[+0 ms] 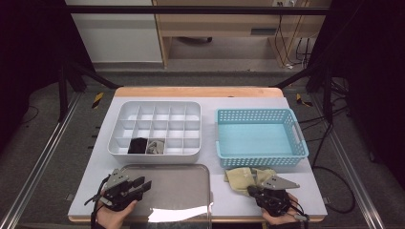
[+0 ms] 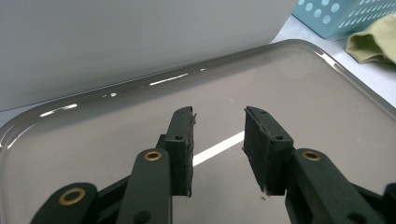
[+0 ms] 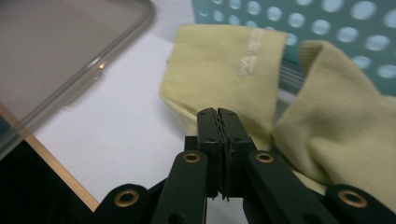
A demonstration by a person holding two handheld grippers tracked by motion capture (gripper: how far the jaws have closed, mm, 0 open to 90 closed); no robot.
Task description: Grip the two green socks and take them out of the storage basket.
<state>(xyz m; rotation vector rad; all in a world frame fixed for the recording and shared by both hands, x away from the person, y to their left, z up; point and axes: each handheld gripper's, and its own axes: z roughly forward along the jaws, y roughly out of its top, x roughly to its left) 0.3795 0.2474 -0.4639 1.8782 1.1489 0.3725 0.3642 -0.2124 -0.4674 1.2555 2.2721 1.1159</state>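
A pair of pale yellow socks (image 1: 241,175) lies crumpled on the white table just in front of the blue basket. My right gripper (image 1: 253,190) rests over their near side. In the right gripper view its jaws (image 3: 218,112) are pressed together, and the near edge of the socks (image 3: 219,60) runs in under the tips. My left gripper (image 1: 144,185) hovers over the near left corner of a grey tray (image 1: 191,168). In the left gripper view it (image 2: 219,116) stands open with nothing between its pads, above the bare tray (image 2: 327,107).
A white divided organizer (image 1: 157,155) stands behind the tray, with a dark rolled item (image 1: 138,145) and a grey one (image 1: 154,147) in two front cells. The blue perforated basket (image 1: 261,162) stands at the right. The table's wooden front edge (image 3: 51,163) lies close to both hands.
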